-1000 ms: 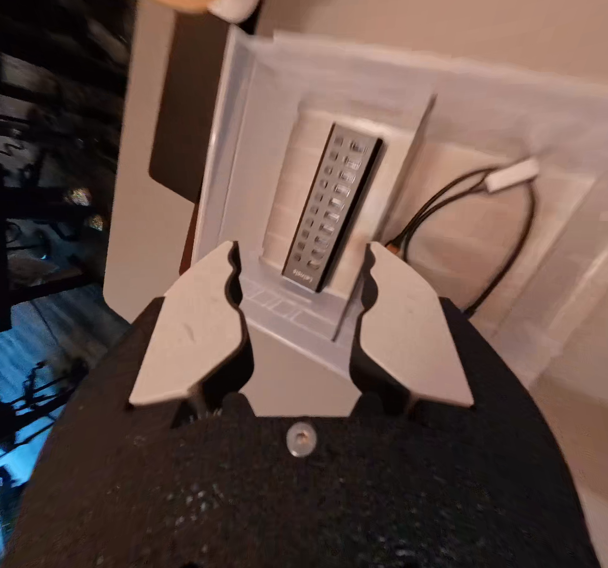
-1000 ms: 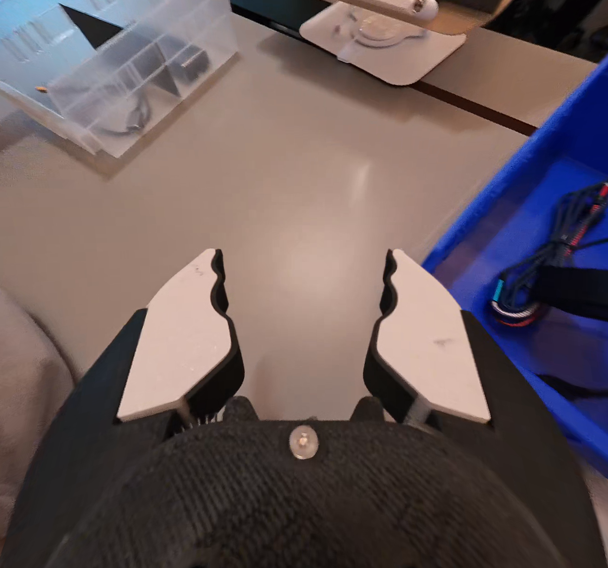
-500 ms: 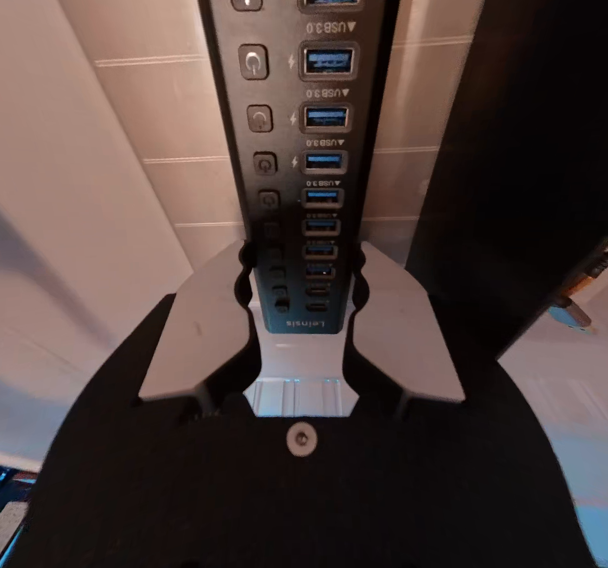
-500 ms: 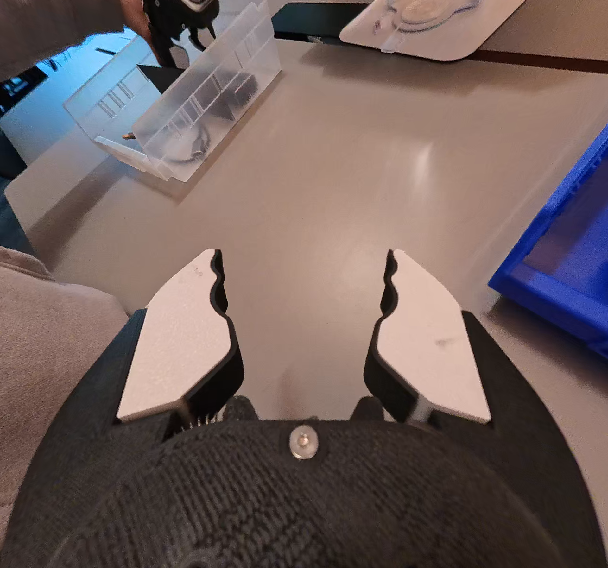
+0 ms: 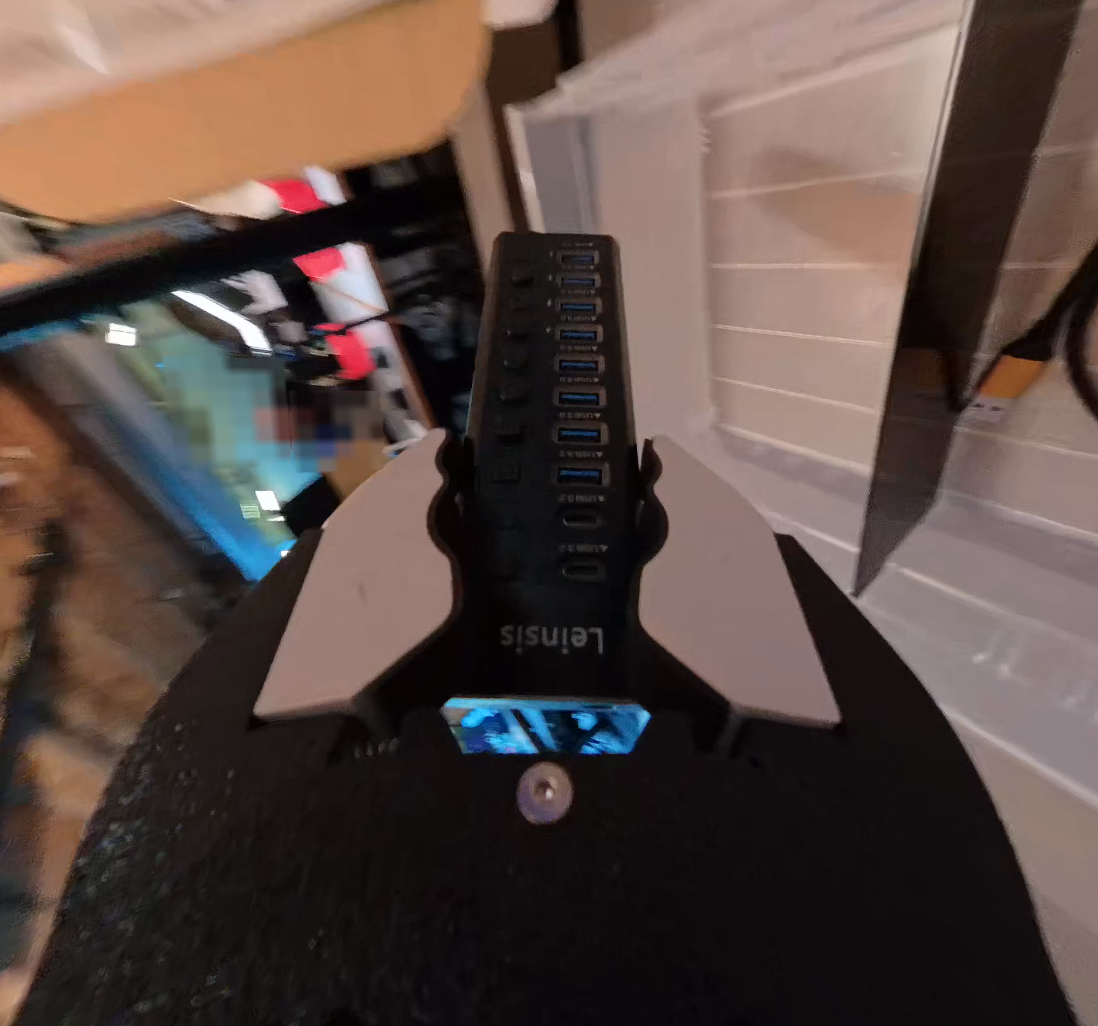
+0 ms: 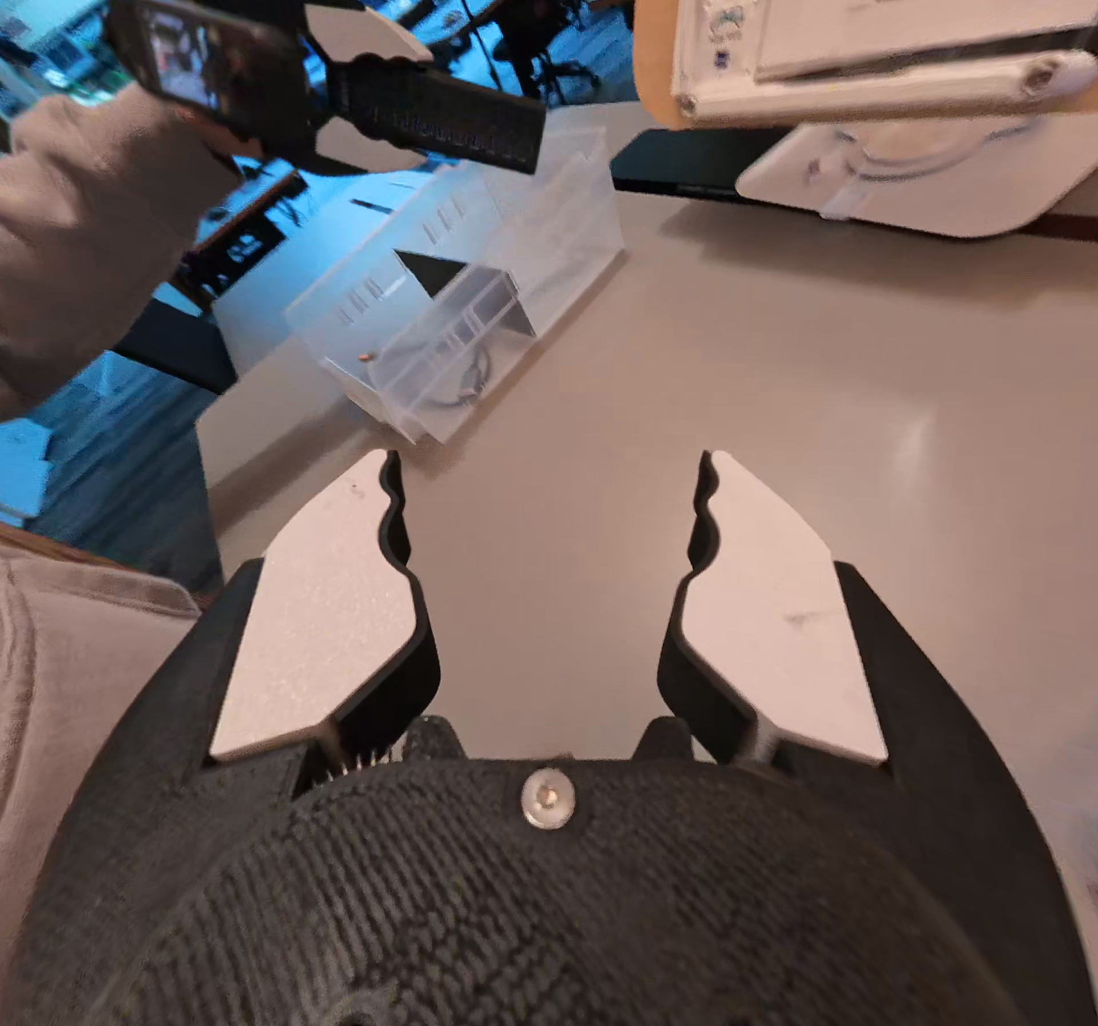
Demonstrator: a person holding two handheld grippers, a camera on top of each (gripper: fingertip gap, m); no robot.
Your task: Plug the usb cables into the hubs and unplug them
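Note:
My left gripper (image 5: 548,451) is shut on a long black USB hub (image 5: 549,379) with a row of blue ports, and holds it in the air above a clear plastic organizer box (image 5: 784,296). The right wrist view shows the same hub (image 6: 445,118) held up at the top left, over the box (image 6: 475,308). A black cable (image 6: 469,391) lies in the box's near compartment. My right gripper (image 6: 549,513) is open and empty, low over the grey table (image 6: 772,433).
A white stand with a tan board and papers (image 6: 861,76) sits at the table's far edge, with a black slab (image 6: 671,171) beside it. A grey sleeve (image 6: 77,237) reaches in from the left. The table's left edge (image 6: 226,463) is close to the box.
My left gripper closed on the hub in the box and lifted it out into the air. The right gripper swung left; the blue bin left its view.

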